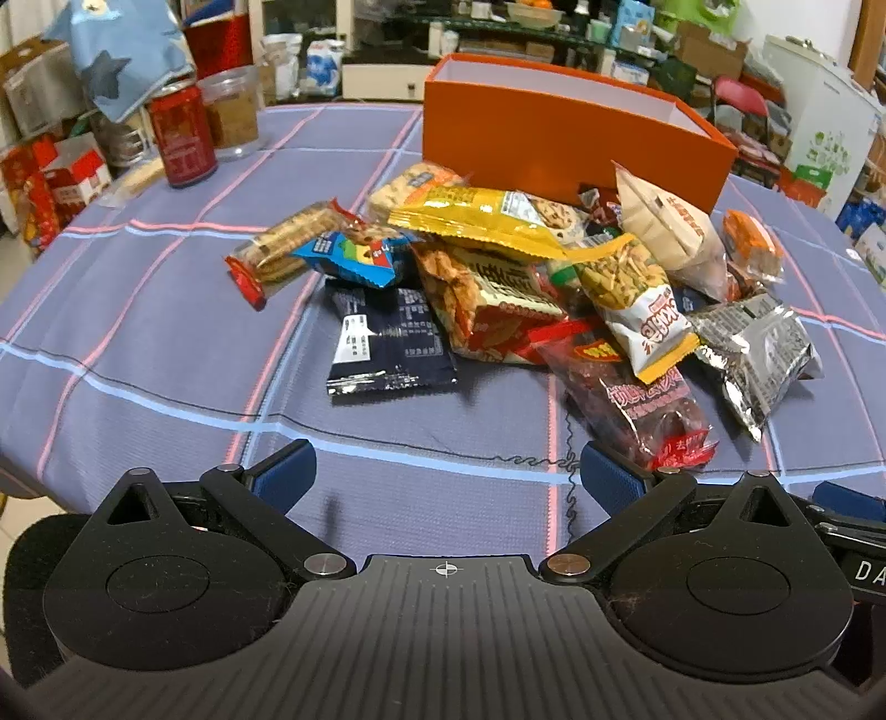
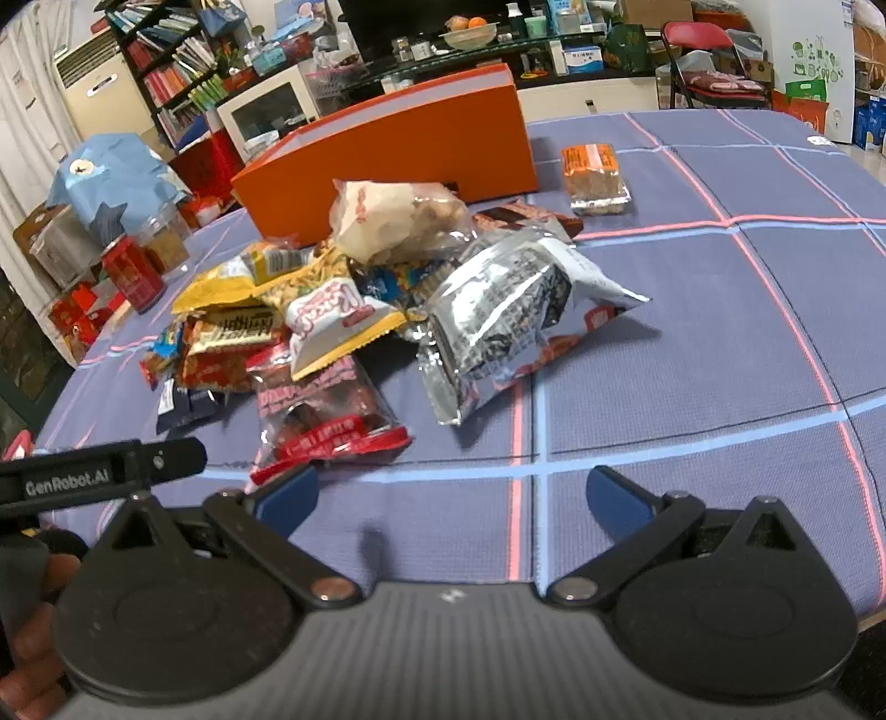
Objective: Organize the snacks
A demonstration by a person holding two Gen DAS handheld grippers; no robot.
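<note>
A heap of snack packets lies on the blue checked tablecloth [image 1: 138, 343] in front of an open orange box [image 1: 554, 144] [image 2: 398, 149]. It includes a dark navy packet [image 1: 387, 338], a yellow bag [image 1: 487, 221], a red date packet [image 1: 642, 404] [image 2: 321, 410] and a silver foil bag [image 1: 758, 349] [image 2: 498, 327]. An orange biscuit pack [image 2: 595, 177] lies apart beside the box. My left gripper [image 1: 446, 476] hangs open over bare cloth short of the navy packet. Open as well, my right gripper [image 2: 451, 498] has its left fingertip close to the red date packet.
A red can [image 1: 183, 138] [image 2: 133, 277] and a clear plastic jar [image 1: 232, 111] stand at the table's far left with a blue star-print bag [image 1: 122, 50]. The left gripper's body [image 2: 99, 471] shows in the right wrist view. Shelves, boxes and a red chair [image 2: 703, 50] lie beyond.
</note>
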